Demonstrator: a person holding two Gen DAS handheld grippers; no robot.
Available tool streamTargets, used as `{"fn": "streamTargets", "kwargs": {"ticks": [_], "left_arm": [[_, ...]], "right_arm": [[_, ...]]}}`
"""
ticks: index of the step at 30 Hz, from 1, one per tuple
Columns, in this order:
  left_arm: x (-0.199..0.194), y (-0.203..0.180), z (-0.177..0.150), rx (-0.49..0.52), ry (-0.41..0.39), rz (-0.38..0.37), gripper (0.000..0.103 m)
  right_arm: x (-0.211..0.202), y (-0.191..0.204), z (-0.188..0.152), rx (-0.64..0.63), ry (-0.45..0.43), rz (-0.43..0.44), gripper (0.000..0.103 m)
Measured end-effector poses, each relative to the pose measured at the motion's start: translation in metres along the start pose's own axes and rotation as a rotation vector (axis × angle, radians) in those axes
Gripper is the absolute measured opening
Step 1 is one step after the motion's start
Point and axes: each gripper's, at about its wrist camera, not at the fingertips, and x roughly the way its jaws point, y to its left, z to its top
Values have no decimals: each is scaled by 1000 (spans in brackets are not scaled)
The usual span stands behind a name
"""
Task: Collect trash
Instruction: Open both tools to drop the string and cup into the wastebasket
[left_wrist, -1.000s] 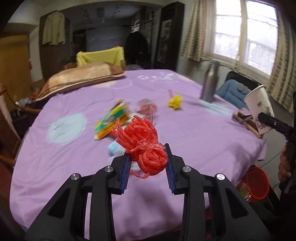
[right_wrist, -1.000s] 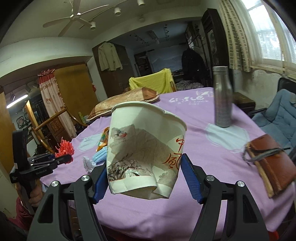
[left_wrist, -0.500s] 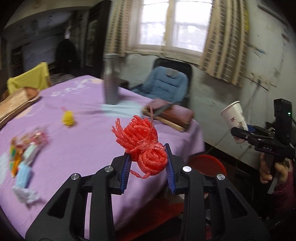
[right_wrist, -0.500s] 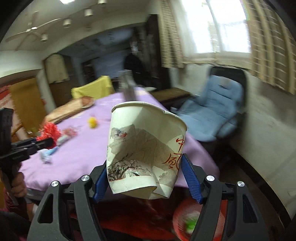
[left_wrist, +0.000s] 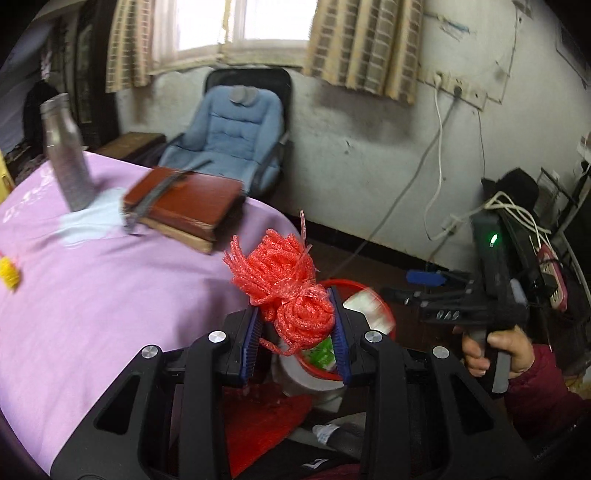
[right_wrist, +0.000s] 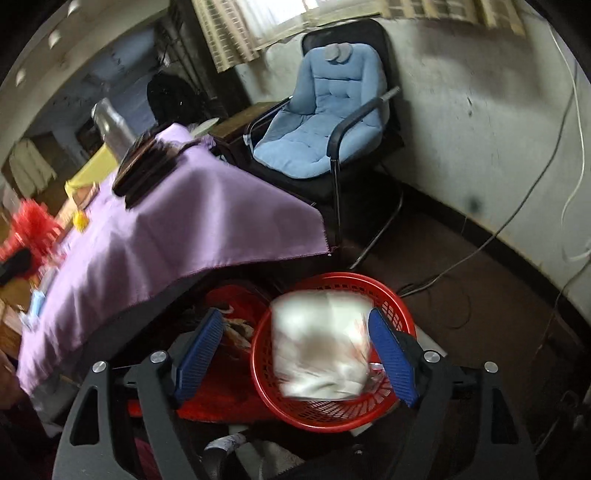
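The left tongs (left_wrist: 295, 328) squeeze a red foam net (left_wrist: 291, 291), a soft bundle of loops. It looks very light and squashy, so a gentle pinch at the rolled lower part is enough, and that is where the pads press it now. The loose loops at the top would likely slip out if taken alone. It hangs past the near edge of the tabletop (left_wrist: 92, 288), above the red basket (left_wrist: 384, 314) on the floor, and is not yet dropped.

The right tongs (right_wrist: 295, 354) are opening. The paper cup (right_wrist: 321, 343) is between their jaws, right over the red basket (right_wrist: 325, 413). The cup is blurry, and the left pad stands clear of it, so it seems to be let go and falling in. A paper cup is light and thin. It dents fast, so it needs a soft hold on its sides.

Both tongs tip down toward the floor. From the left wrist view, a hand (left_wrist: 495, 347) in a dark red sleeve grips the handle of the right tongs, off to the right of the basket.

More bits lie back on the tabletop, such as a small yellow thing (left_wrist: 9, 273). A brown book (left_wrist: 184, 206) and a metal bottle (left_wrist: 66, 151) stand near the far edge and are likely not trash.
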Motion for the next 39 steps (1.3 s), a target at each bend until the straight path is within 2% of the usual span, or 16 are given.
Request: {"fn": "streamTargets", "kwargs": {"ticks": [5, 9, 17, 18, 19, 20, 21, 22, 31, 39], "left_arm": [[38, -26, 5, 47, 53, -60, 35], [66, -47, 7, 84, 94, -98, 36], [93, -68, 17, 130, 107, -137, 38], [96, -69, 17, 128, 111, -137, 45], [98, -70, 18, 123, 113, -134, 59], [101, -70, 18, 113, 112, -125, 67], [101, -68, 17, 103, 104, -111, 80], [100, -67, 17, 97, 98, -105, 86], [78, -42, 18, 56, 46, -24, 95], [35, -13, 10, 8, -36, 50, 96]], "right_arm": [[-37, -21, 10, 11, -129, -37, 88], [-58, -31, 15, 20, -212, -70, 88], [-69, -35, 14, 15, -242, -86, 88], [-69, -35, 13, 13, -241, -87, 88], [-70, -36, 13, 12, -242, -88, 88], [-71, -37, 12, 11, -243, -90, 88], [-71, -37, 11, 11, -244, -93, 88], [-72, -38, 11, 12, -247, -97, 88], [-74, -33, 9, 8, -248, -83, 88], [-79, 2, 16, -62, -254, -60, 89]]}}
